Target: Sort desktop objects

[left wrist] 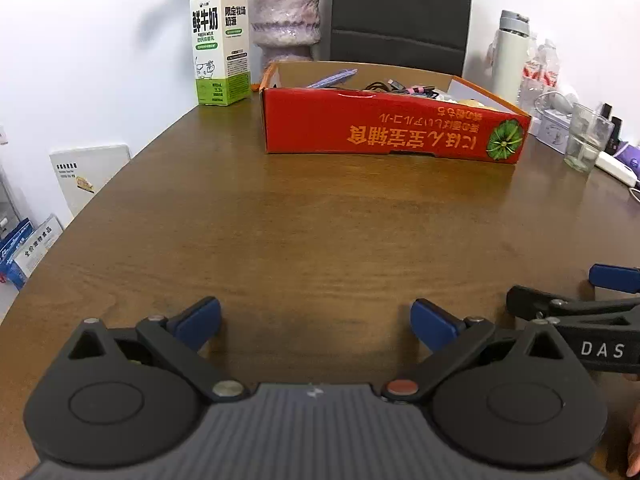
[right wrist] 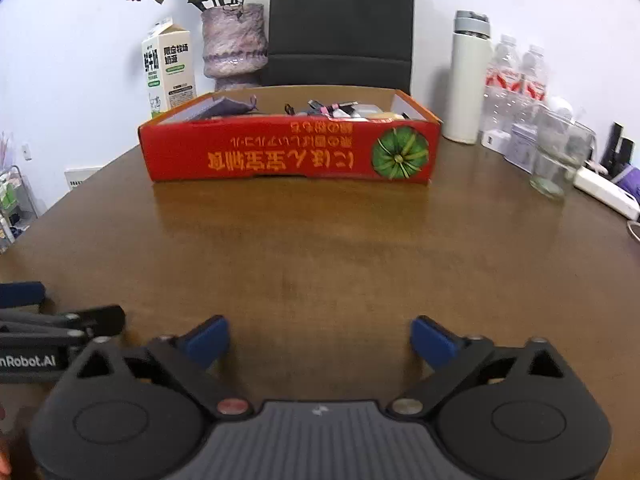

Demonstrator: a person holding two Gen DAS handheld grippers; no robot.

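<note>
A red cardboard box [left wrist: 394, 126] [right wrist: 288, 154] stands at the far side of the brown table [left wrist: 304, 232] [right wrist: 320, 248]. Inside it lie a purple pen [left wrist: 333, 77], cables [left wrist: 396, 87] and other small items [right wrist: 340, 111]. My left gripper [left wrist: 316, 322] hovers low over the near table, open, with nothing between its blue pads. My right gripper [right wrist: 320, 340] is beside it, also open and holding nothing. In the left wrist view the right gripper's finger [left wrist: 614, 278] shows at the right edge; in the right wrist view the left gripper's finger [right wrist: 22, 294] shows at the left edge.
A milk carton [left wrist: 220, 44] [right wrist: 170, 72] and a purple vase [left wrist: 286, 16] [right wrist: 234, 46] stand behind the box on the left. A black chair [left wrist: 400, 12] is behind it. A white flask [right wrist: 470, 76], water bottles [right wrist: 516, 76], a glass [left wrist: 586, 138] [right wrist: 554, 160] and a power strip [right wrist: 606, 192] stand at the right.
</note>
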